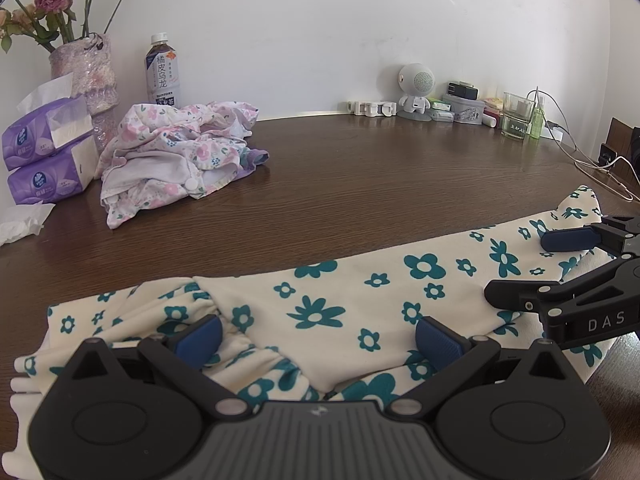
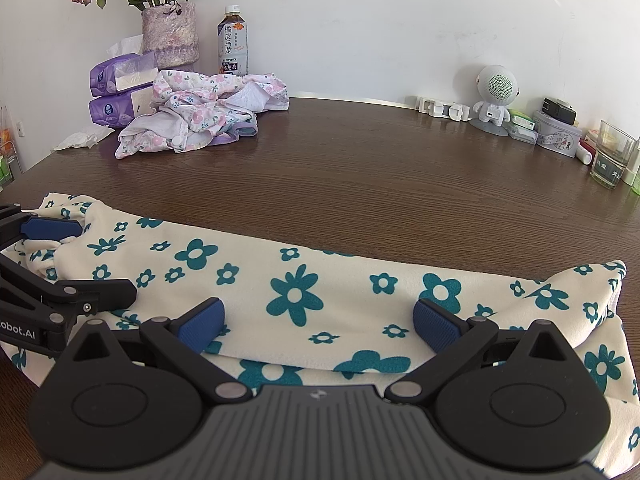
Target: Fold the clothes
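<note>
A cream garment with teal flowers [image 1: 360,304] [image 2: 320,288] lies folded in a long band along the near edge of the brown table [image 1: 360,184] [image 2: 360,184]. My left gripper [image 1: 318,338] hovers open over its left part, near the gathered waistband, with nothing between its blue pads. My right gripper [image 2: 318,322] stands open over the right part of the same band, fingers spread wide. The right gripper [image 1: 532,264] shows at the right edge of the left wrist view, and the left gripper [image 2: 92,256] shows at the left edge of the right wrist view.
A crumpled pink floral garment [image 1: 180,152] [image 2: 204,116] sits at the back left, beside purple tissue packs [image 1: 48,152], a vase with flowers [image 1: 92,76] and a tea bottle [image 1: 162,72]. A small white robot figure [image 2: 494,96], a tin, a glass [image 2: 612,154] and cables line the back right.
</note>
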`<state>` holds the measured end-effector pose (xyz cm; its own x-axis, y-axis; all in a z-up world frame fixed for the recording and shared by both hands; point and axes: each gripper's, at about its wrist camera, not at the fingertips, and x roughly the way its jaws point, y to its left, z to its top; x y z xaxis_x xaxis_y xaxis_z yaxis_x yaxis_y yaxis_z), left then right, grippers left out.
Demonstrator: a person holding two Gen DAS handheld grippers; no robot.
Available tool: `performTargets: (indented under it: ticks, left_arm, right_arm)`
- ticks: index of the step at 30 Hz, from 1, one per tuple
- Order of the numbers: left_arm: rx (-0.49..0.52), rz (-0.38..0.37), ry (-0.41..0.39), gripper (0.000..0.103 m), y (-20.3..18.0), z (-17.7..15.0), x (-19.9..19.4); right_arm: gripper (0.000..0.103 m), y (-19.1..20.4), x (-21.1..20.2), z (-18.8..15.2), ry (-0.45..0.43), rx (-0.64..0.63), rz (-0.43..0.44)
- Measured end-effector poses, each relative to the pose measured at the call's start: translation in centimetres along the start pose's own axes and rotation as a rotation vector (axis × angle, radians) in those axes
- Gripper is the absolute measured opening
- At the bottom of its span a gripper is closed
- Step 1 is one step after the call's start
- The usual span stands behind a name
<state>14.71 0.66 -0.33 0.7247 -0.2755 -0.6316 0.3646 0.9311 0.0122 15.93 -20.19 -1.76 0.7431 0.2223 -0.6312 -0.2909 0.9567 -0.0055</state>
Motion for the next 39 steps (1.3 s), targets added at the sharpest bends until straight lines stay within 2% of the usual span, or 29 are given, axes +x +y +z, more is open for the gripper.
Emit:
performTargets:
  ticks: [39]
  left_arm:
    - [0.007,0.009,0.005,0.103,-0.18,0.05,0.07]
  right_arm:
    - [0.102,0.00,-0.01,0.01,0.000,0.000,0.000]
